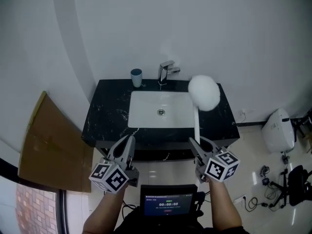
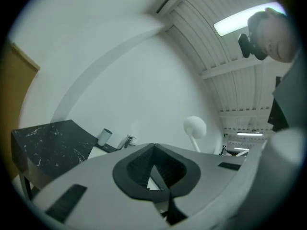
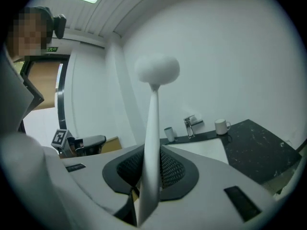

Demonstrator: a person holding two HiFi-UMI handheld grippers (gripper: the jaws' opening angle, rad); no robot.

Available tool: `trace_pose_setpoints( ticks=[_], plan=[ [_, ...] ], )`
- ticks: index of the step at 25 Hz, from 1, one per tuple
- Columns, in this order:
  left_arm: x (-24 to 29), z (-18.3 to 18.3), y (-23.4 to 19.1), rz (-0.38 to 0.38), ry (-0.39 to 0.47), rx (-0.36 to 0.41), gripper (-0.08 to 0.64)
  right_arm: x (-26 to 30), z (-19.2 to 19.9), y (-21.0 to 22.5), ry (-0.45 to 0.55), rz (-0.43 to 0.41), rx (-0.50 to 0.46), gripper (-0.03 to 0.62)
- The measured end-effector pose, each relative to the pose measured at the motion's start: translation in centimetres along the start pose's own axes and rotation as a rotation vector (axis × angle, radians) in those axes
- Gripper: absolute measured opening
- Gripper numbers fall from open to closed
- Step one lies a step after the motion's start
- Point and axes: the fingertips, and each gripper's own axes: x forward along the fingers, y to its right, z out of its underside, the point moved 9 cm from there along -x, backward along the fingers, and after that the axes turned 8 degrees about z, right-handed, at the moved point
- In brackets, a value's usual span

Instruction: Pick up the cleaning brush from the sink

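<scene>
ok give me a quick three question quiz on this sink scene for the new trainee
1. True or false: the cleaning brush lies in the sink.
2. Which gripper grips the brush handle? A the left one, B the right one, C both.
3. What stands on the counter just left of the faucet?

Key
1. False: it is held up over the counter's right side, head upward.
2. B: the right gripper is shut on the handle; the left gripper is shut and empty.
3. A cup.
</scene>
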Motion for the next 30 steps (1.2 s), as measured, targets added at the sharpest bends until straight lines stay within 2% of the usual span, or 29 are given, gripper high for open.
trace_pose_setpoints(
  ticks=[2,5,9,10,13,21,30],
  plan=[
    [-0.3,0.3,1.2,0.002,-0.011,0.044,0.012,-1.5,0.4,0.0,0.047,0.015,0.005,0.057],
    [-0.7,0.6,2.7,-0.009,-0.023,0.062,0.014,-3.0,0.9,0.1,0.069,0.035,-0.002,0.057],
    [-1.1,1.7,3.1,-0.139,-0.111,0.2,0.014,-3.8,1.3,-0.1,0.101,0.073,-0.057,0.057],
    [-1.1,1.9,3.0,-0.156,-0.124,0.213,0.014,-3.8,1.3,-0.3,0.106,0.075,-0.079,0.057],
    [-1.0,2.5,3.0,-0.165,-0.132,0.216,0.014,-3.5,1.4,-0.5,0.117,0.085,-0.133,0.057],
    [-0.2,3.1,2.4,-0.244,-0.178,0.272,0.014,-3.1,1.1,0.3,0.132,0.135,-0.133,0.057],
    [0.9,2.8,2.8,-0.259,-0.193,0.355,0.014,-3.4,0.9,0.2,0.154,0.155,-0.171,0.057]
  ],
)
